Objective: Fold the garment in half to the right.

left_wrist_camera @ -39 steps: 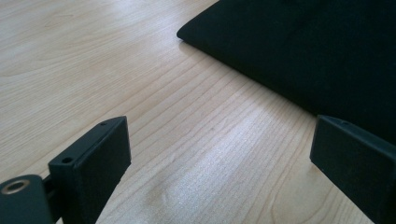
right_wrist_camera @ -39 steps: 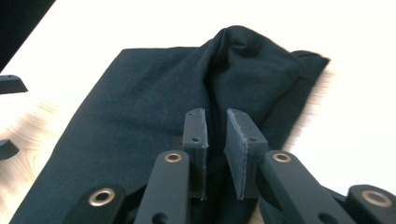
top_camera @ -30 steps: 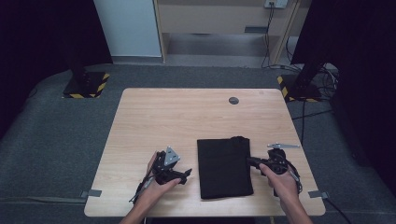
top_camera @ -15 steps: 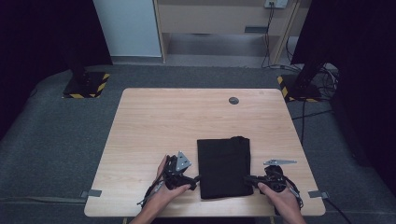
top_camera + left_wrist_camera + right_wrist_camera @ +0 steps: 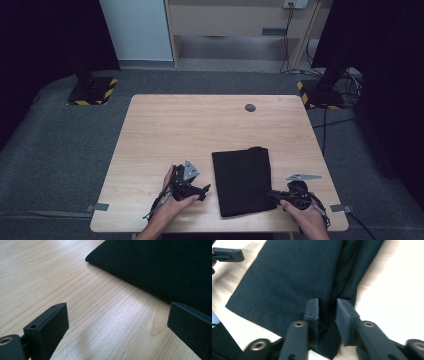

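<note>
- We see a folded rectangular black cloth (image 5: 243, 181) lying flat on the pale wooden tabletop (image 5: 200, 130), toward the near edge and a little right of the middle.
- Our left claw (image 5: 202, 190) rests low on the tabletop just beside the cloth's left edge, apart from it. In the left gripper view its jaws stand wide, released, with bare wood between them.
- Our right claw (image 5: 327, 311) sits at the cloth's near right corner. Its jaws have just been opening; in the right gripper view a fold of the cloth lies in the narrow gap between them, and we cannot tell whether the pads press on it.
- A small dark round disc (image 5: 250, 107) lies near the far edge, well apart from the cloth.
</note>
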